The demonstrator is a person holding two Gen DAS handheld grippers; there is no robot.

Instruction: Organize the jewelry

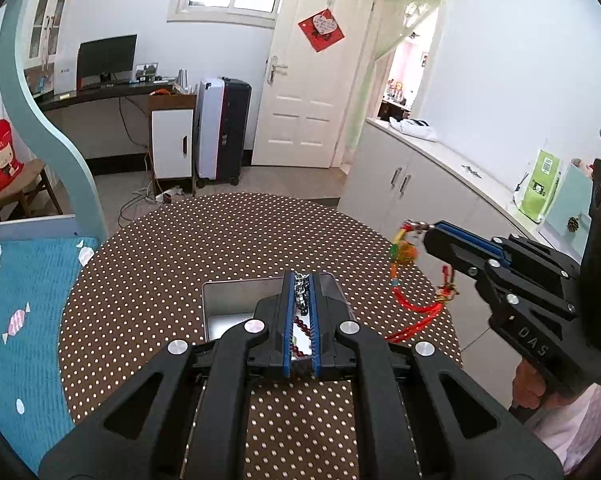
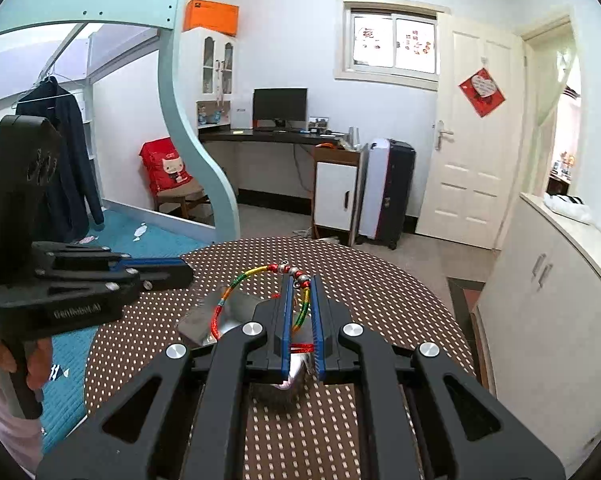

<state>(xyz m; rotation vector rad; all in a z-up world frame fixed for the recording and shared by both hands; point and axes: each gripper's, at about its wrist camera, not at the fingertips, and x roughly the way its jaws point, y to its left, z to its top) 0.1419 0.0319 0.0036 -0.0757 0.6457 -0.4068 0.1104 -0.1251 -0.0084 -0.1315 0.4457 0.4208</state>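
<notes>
Dangling over the tin [image 1: 220, 300] on the dotted table [image 1: 160, 248], a silver chain [image 1: 300, 292] sits pinched in the left gripper [image 1: 300, 280]; the right gripper [image 2: 300, 280] clamps a rainbow cord bracelet [image 2: 252, 274] with red tassels.
</notes>
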